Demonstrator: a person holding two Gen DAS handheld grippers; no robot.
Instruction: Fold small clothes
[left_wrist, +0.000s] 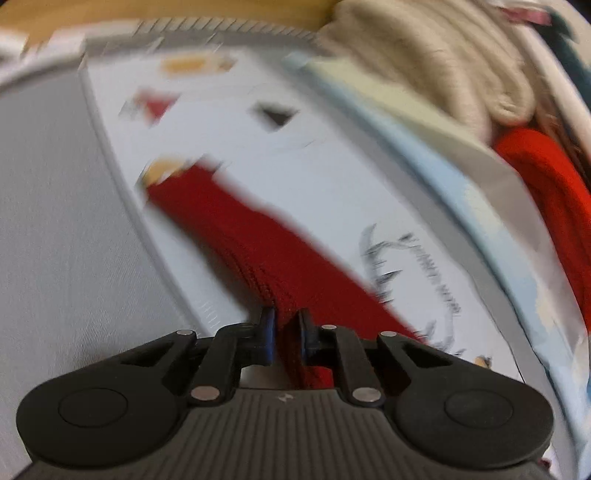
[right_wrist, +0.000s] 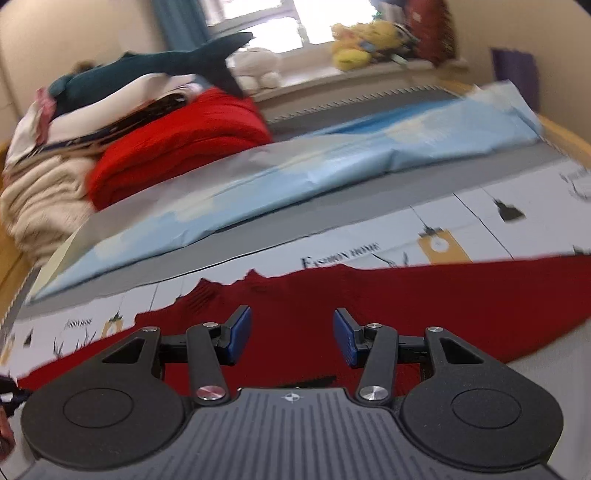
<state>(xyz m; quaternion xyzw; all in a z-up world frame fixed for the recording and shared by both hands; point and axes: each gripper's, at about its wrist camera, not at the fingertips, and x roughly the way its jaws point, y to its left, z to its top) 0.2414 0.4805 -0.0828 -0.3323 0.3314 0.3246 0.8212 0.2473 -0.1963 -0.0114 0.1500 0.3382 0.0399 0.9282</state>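
Observation:
A dark red knitted garment (left_wrist: 236, 236) lies across a white printed bed cover (left_wrist: 229, 122). My left gripper (left_wrist: 287, 332) is shut on the near edge of this red knit, and the fabric runs up between its blue pads. In the right wrist view the same red garment (right_wrist: 406, 306) spreads wide over the cover. My right gripper (right_wrist: 292, 338) hovers just above it, open, with its blue pads (right_wrist: 240, 334) apart and only flat fabric below them.
A pile of clothes sits at the bed's end: a bright red folded knit (right_wrist: 177, 147), a cream knit (right_wrist: 40, 199) and a teal plush shark (right_wrist: 155, 70). A light blue folded sheet (right_wrist: 332, 162) lies beyond the garment. Soft toys (right_wrist: 354, 44) line the window sill.

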